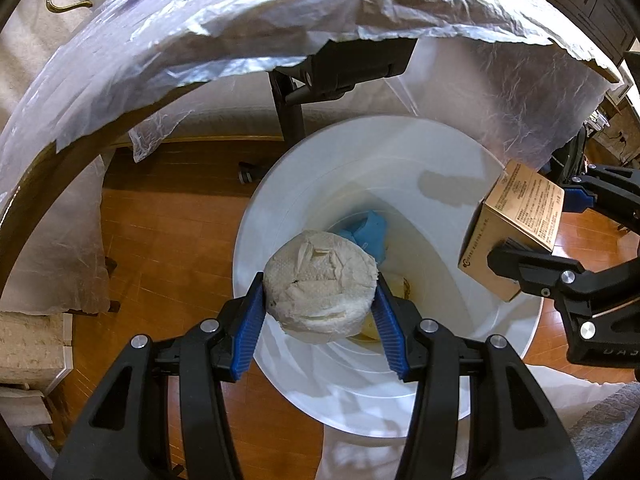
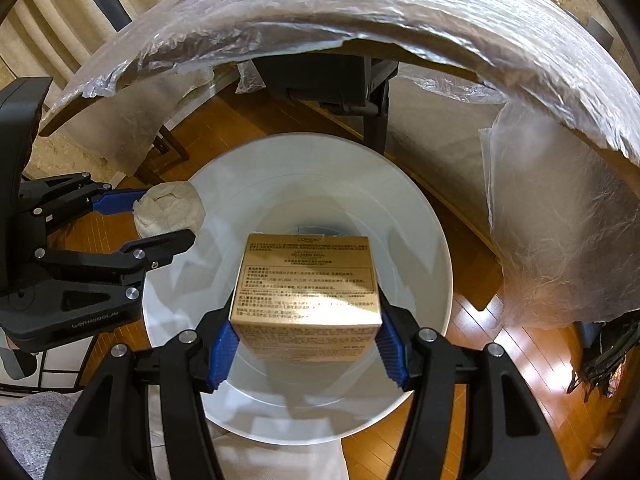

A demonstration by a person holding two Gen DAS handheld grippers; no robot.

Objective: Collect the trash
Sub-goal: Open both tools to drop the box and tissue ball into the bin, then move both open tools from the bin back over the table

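Wooden flooring is carrying a white bin (image 1: 400, 152) directly beneath both tools. Left tool (image 1: 320, 304) is pinching a tissue wad (image 1: 320, 284); right tool (image 2: 306, 344) is pinching a gold box (image 2: 308, 292). Disposal step; next, spread the jaws.

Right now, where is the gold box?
The gold box is clamped in the right gripper, hanging over the open white bin. In the left wrist view it sits at the bin's right rim, beside the paper wad.
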